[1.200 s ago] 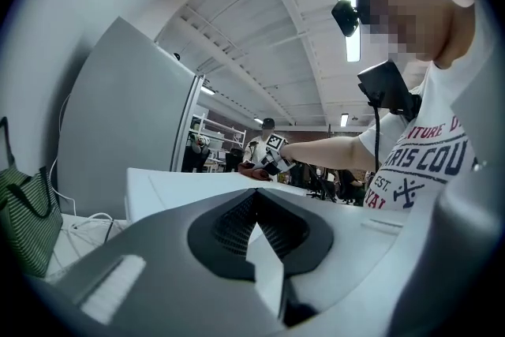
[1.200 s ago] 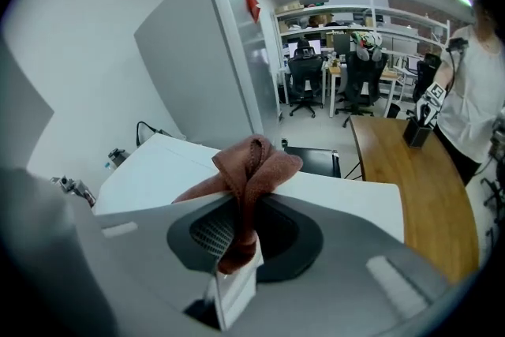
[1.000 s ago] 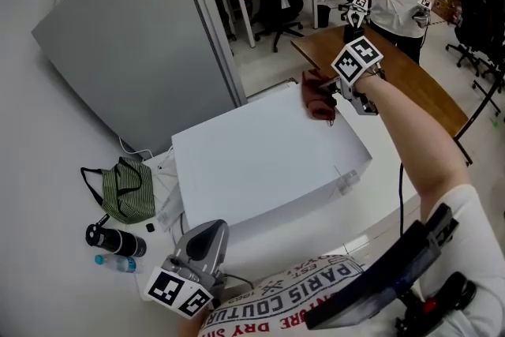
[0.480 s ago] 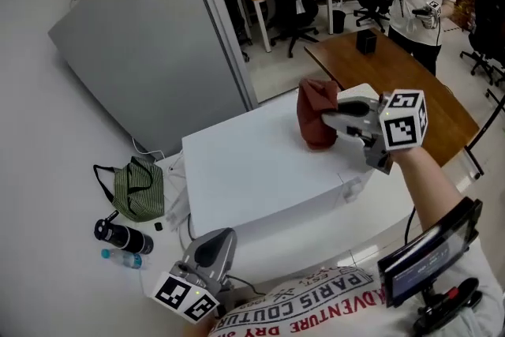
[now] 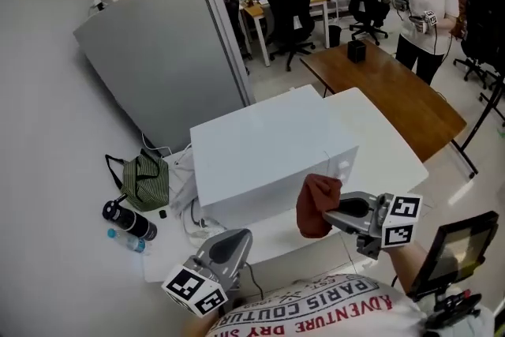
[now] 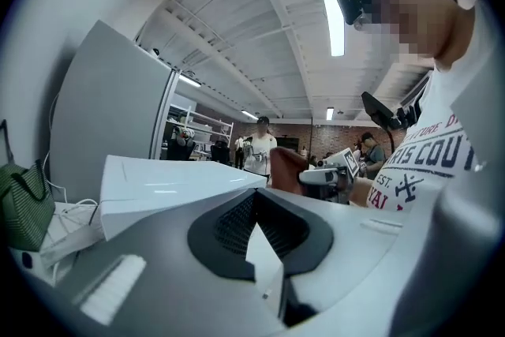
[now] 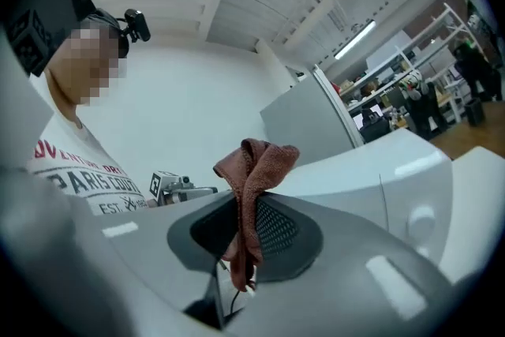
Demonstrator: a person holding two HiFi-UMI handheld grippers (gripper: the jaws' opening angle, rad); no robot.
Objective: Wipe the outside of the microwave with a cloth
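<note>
Two grippers low in the head view, close to the person's chest. Right gripper [image 5: 335, 211] clamped on a rust-red cloth [image 7: 254, 185], jaws pressed on one fold of it, the rest bunched past the tips and a thin tail trailing back between them. Cloth held in front of the microwave [image 5: 264, 150], near its front right corner; touching or apart, not to be told. Left gripper [image 6: 264, 249] with jaws together and nothing between them, down to the left of the cloth, pointed toward the microwave's front and apart from it. Microwave white, set on a white table [image 5: 387, 158]. Left of it a green striped bag [image 5: 144, 179], then a black flask [image 5: 129, 221] and a small clear bottle [image 5: 126, 241] lying just beside each other. Behind, a grey partition [image 5: 158, 51]. To the right a brown table [image 5: 390, 87] with a small black box [image 5: 357, 50] on it, and beyond that a standing person [image 5: 426, 0] with grippers in hand.
</note>
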